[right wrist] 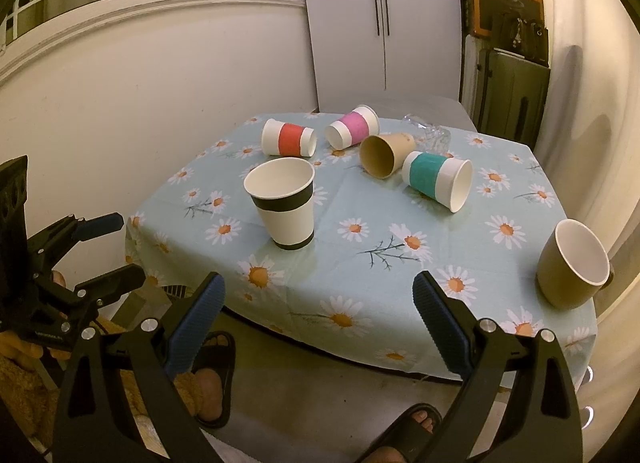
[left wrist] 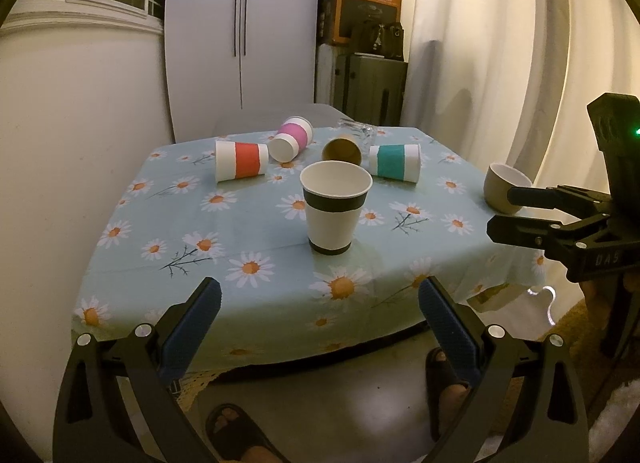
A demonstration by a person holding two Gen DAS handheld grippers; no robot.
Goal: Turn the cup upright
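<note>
A white paper cup with black bands (left wrist: 335,209) (right wrist: 283,203) stands upright in the middle of the table. Behind it lie a red-banded cup (left wrist: 241,160) (right wrist: 289,137), a pink-banded cup (left wrist: 291,138) (right wrist: 352,126), a plain brown cup (left wrist: 342,150) (right wrist: 386,154) and a teal-banded cup (left wrist: 395,162) (right wrist: 438,178), all on their sides. My left gripper (left wrist: 320,297) (right wrist: 110,247) is open and empty, back from the table's near edge. My right gripper (right wrist: 318,295) (left wrist: 502,211) is open and empty, near the front right of the table.
The table has a light blue daisy cloth (left wrist: 256,267) (right wrist: 360,275). A tan mug (left wrist: 505,193) (right wrist: 574,265) stands at its right edge. A clear glass (left wrist: 358,129) (right wrist: 428,131) lies at the back. Sandalled feet (right wrist: 212,377) are on the floor below.
</note>
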